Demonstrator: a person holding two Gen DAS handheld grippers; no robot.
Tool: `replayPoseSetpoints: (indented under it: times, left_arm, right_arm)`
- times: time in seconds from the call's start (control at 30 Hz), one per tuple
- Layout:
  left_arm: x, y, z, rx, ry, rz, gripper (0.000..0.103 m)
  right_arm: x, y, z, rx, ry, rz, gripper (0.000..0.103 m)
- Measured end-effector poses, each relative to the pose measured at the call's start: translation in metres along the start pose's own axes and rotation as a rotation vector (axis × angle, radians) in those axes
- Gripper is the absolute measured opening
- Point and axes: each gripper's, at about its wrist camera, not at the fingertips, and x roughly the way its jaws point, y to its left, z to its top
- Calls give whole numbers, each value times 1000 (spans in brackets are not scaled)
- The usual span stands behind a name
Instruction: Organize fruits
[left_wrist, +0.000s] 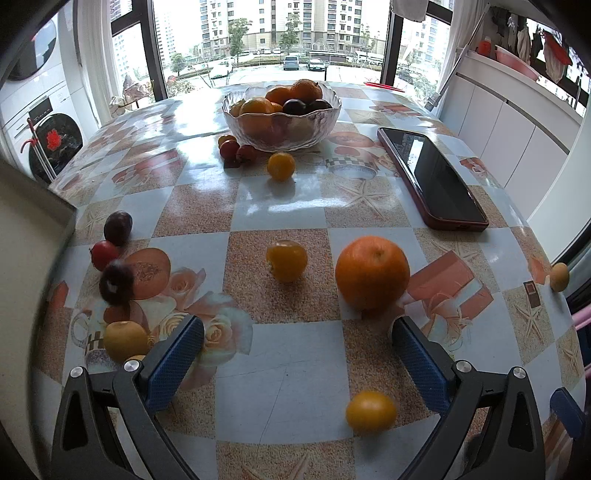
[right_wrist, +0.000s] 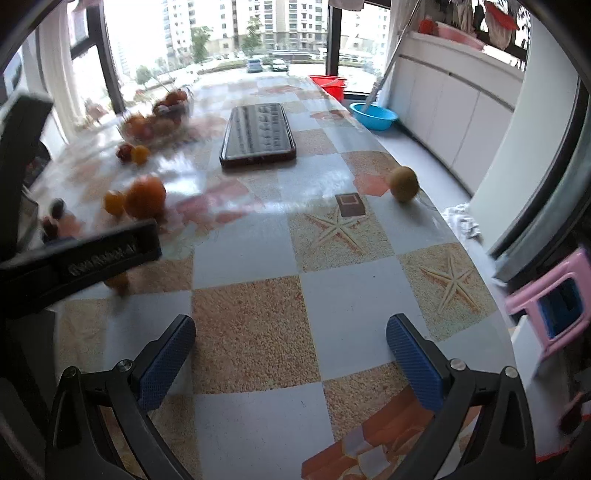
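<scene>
While the glass bowl (left_wrist: 280, 118) at the far middle of the surface (left_wrist: 288, 214) holds oranges, smaller yellow fruits and dark plums heaped above its rim, most fruit lies loose on the checked cloth. At the left edge in the left wrist view a dark plum (left_wrist: 117, 228), a red fruit (left_wrist: 104, 254) and a blurred dark fruit (left_wrist: 116, 283) sit close together, with a yellow fruit (left_wrist: 125, 340) just beside the left finger of the left gripper (left_wrist: 295, 354). That gripper hovers low with its blue pads wide apart and nothing between them. Ahead of it, between the fingers' lines, lie a small yellow fruit (left_wrist: 287, 260) and a large orange (left_wrist: 372, 272), the orange near the right finger; another small yellow fruit (left_wrist: 371, 411) lies near that finger's inner side. Just in front of the bowl are a cluster of small red fruits (left_wrist: 236, 148) and a yellow one (left_wrist: 281, 166). A phone (left_wrist: 432, 178) in a red case lies flat to the right of the bowl, and one yellowish fruit (left_wrist: 559, 277) sits at the far right edge.

The right gripper (right_wrist: 291, 350) is likewise spread open and empty above bare cloth. A round greenish fruit (right_wrist: 404, 184) lies well ahead and to its right, near the surface's edge. Beyond that edge stand a blue basin (right_wrist: 373, 116) and a red bucket (right_wrist: 330, 84).
</scene>
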Motion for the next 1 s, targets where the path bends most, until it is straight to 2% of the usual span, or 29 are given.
replayPoseSetpoints:
  times: [0.03, 0.17, 0.3, 0.33, 0.53, 0.63, 0.67, 0.7, 0.73, 0.8, 0.87, 1.0]
  left_arm:
    - [0, 0, 0, 0, 0, 0, 102]
    - [0, 0, 0, -1, 2, -1, 102]
    - [0, 0, 0, -1, 3, -1, 102]
    - [0, 0, 0, -1, 3, -1, 102]
    - [0, 0, 0, -2, 3, -2, 102]
    - [0, 0, 0, -1, 3, -2, 102]
    - [0, 0, 0, -1, 3, -2, 102]
    - [0, 0, 0, -1, 2, -1, 102]
    - [0, 0, 0, -1, 2, -1, 102]
    - [0, 0, 0, -1, 3, -2, 102]
    - [0, 0, 0, -1, 3, -2, 102]
    - [0, 0, 0, -2, 3, -2, 102]
  right_arm:
    - [-4, -10, 1, 35, -12, 30, 103]
    - [-20, -63, 23, 211, -108, 64, 103]
    - [7, -109, 56, 402, -43, 229, 103]
    - [14, -113, 62, 426, -38, 240, 103]
    - [40, -97, 98, 378, -83, 283, 103]
    - [65, -82, 111, 349, -34, 343, 103]
    - [66, -75, 112, 337, -37, 420, 103]
    - [63, -65, 111, 309, -35, 565, 103]
    - [55, -59, 109, 289, -37, 655, 103]
    - [40, -59, 105, 290, -74, 733, 103]
    - [29, -71, 100, 348, -110, 733, 103]
    - [22, -110, 95, 464, -165, 550, 103]
